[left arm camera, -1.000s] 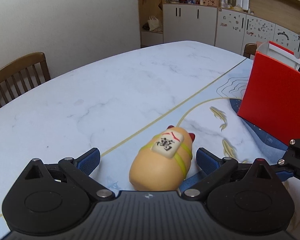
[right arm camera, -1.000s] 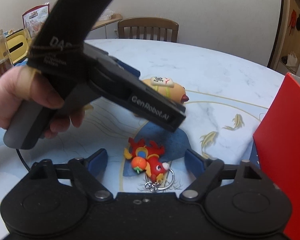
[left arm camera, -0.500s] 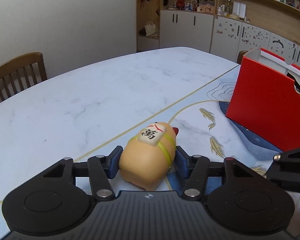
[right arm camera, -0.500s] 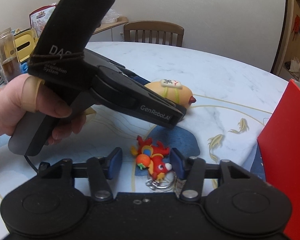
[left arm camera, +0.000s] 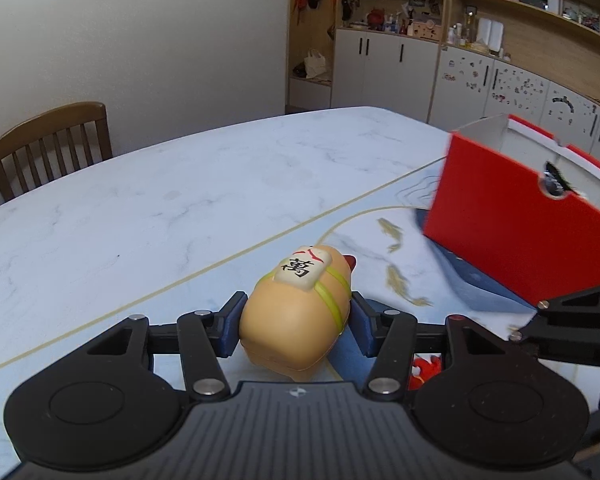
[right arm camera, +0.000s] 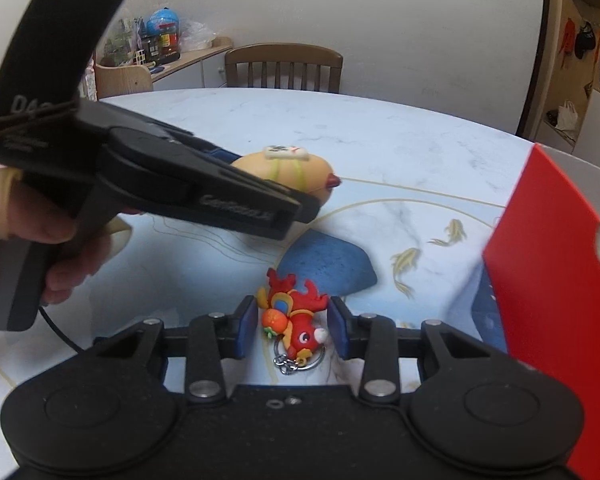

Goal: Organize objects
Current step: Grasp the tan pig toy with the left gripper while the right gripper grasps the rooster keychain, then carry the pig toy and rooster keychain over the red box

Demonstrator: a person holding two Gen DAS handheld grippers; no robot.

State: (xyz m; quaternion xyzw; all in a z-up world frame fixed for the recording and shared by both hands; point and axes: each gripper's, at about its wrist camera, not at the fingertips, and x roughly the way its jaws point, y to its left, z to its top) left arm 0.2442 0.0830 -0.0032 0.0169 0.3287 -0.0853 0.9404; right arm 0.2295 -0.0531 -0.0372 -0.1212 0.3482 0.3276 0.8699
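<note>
Table [left arm camera: 148, 216]: marble, red box [left arm camera: 512, 240] at right.
Left claw [left arm camera: 296, 322]: clamped on tan toy [left arm camera: 296, 316].
Right claw [right arm camera: 293, 330]: just closing, squeezing red keychain [right arm camera: 296, 320].

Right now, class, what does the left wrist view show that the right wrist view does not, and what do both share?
Only the left wrist view shows the wall of cupboards and shelves and the red box's white inside. Only the right wrist view shows the red fish keychain's whole body and ring between the right gripper's jaws, the hand holding the left gripper, and a cluttered side counter. Both show the tan hot-dog toy clamped in the left gripper, the red box, the marble table and a wooden chair.
</note>
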